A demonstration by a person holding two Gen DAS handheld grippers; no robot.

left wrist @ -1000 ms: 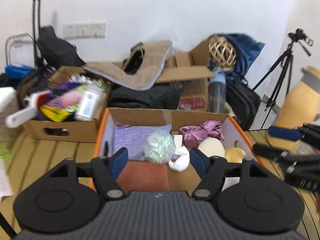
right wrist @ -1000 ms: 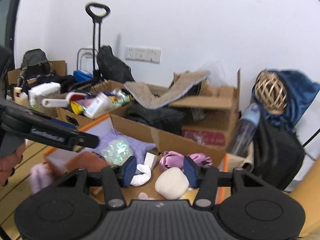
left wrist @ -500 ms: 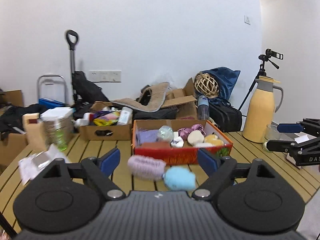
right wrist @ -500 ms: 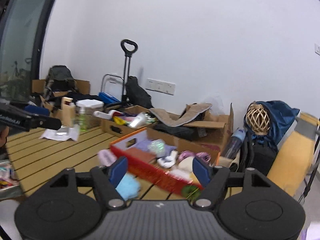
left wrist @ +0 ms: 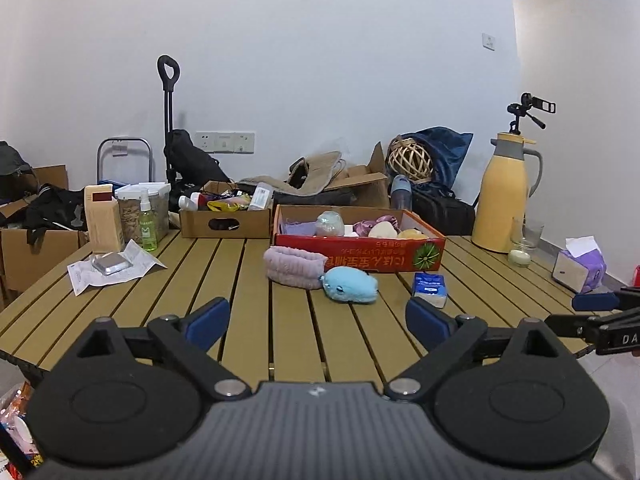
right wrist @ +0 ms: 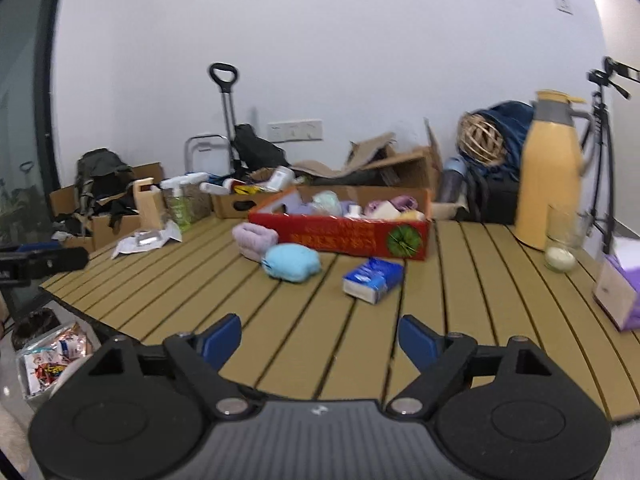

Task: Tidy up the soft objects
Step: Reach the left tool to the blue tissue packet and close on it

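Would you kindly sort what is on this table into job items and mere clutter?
Job: lilac fluffy band, blue plush toy, red box of soft things.
Clutter: tissue pack, yellow flask, spray bottle, candle glass.

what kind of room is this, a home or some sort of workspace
Probably a makeshift recording or storage room, not a lived-in home: a slatted table against a bare wall, open cardboard boxes of odds and ends, and a camera on a tripod in the corner.
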